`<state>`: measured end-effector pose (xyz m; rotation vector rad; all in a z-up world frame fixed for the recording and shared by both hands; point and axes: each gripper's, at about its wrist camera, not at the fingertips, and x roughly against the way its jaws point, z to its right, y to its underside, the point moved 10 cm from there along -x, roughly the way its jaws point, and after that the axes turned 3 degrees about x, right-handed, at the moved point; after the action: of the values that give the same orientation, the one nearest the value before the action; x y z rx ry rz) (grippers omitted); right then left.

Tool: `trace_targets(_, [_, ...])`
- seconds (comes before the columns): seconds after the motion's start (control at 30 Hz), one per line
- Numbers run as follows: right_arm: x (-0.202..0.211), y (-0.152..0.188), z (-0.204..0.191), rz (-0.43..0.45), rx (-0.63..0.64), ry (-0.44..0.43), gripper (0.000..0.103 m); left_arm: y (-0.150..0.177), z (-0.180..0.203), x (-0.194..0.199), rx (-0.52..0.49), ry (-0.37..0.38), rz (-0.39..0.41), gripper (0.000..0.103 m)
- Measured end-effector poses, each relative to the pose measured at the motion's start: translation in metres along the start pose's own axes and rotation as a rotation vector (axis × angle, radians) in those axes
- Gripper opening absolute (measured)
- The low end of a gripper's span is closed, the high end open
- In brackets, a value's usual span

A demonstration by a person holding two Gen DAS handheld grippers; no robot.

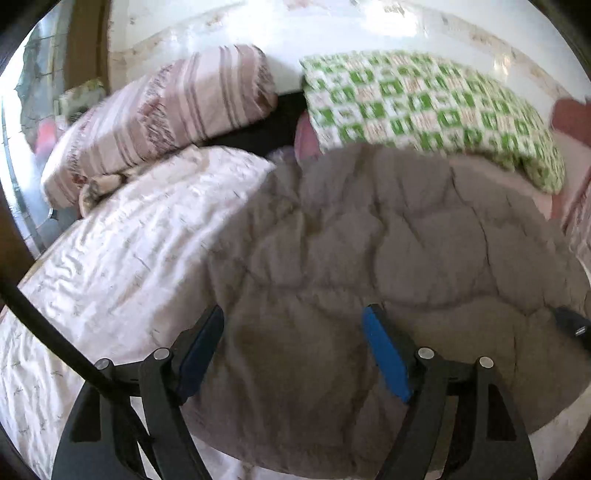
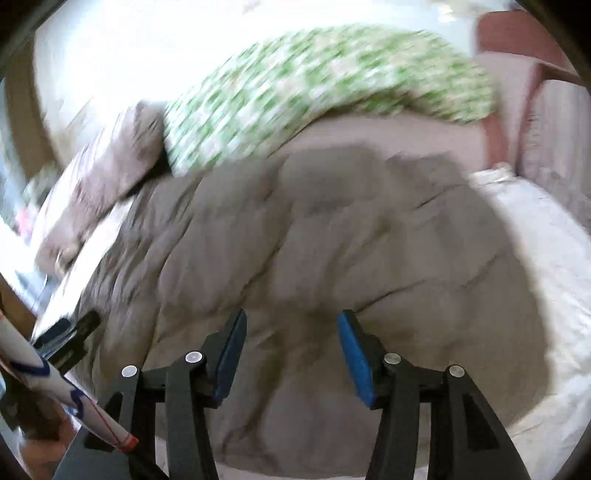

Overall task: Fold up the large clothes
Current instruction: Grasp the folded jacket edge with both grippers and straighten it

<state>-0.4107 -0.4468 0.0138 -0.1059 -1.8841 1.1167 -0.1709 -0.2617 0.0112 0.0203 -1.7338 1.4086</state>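
Observation:
A large grey-brown quilted garment [image 1: 388,251] lies spread and wrinkled on a bed with a white sheet [image 1: 122,251]. It also fills the right wrist view [image 2: 332,240]. My left gripper [image 1: 293,321] is open and empty, its blue pads hovering over the garment's near part. My right gripper [image 2: 291,325] is open and empty over the same garment. The tip of my right gripper shows at the right edge of the left wrist view [image 1: 572,325], and the left gripper's tip shows at the left of the right wrist view [image 2: 70,336].
A green-and-white checked pillow [image 1: 436,110] and a pink striped pillow [image 1: 166,118] lie at the head of the bed. A white wall [image 1: 295,29] is behind them. A reddish cloth [image 2: 517,55] sits at far right.

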Motion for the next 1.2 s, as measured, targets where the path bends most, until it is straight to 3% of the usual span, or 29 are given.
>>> trace_targets(0.1, [0.006,-0.009,0.049,0.035,-0.039,0.157,0.056,-0.005,-0.017,-0.004,0.038,-0.026,-0.003,0.077])
trace_targets(0.23, [-0.012,0.007,0.098,-0.048,-0.131,0.254,0.056,0.010,-0.032,-0.030,0.089,-0.037,-0.100,0.078])
trace_targets(0.37, [-0.034,0.022,0.105,-0.119,-0.180,0.213,0.056,0.018,-0.027,-0.037,0.056,-0.056,-0.121,0.079])
trace_targets(0.5, [-0.029,0.020,0.104,-0.114,-0.162,0.235,0.056,0.016,-0.030,-0.037,0.076,-0.040,-0.122,0.079])
trace_targets(0.57, [-0.014,0.012,0.103,-0.066,-0.165,0.252,0.056,0.011,-0.032,-0.031,0.103,-0.033,-0.103,0.079])
trace_targets(0.67, [0.003,-0.012,0.080,0.031,-0.072,0.236,0.056,0.001,-0.034,-0.026,0.106,-0.031,-0.071,0.079])
trace_targets(0.77, [0.010,-0.024,0.037,0.059,-0.005,0.133,0.056,0.001,-0.034,-0.029,0.103,-0.031,-0.082,0.079])
trace_targets(1.0, [-0.035,-0.066,-0.067,-0.009,0.161,-0.006,0.056,0.001,-0.034,-0.033,0.093,-0.040,-0.099,0.079])
trace_targets(1.2, [-0.111,-0.089,-0.111,-0.127,0.156,-0.017,0.056,0.002,-0.034,-0.037,0.099,-0.025,-0.123,0.079])
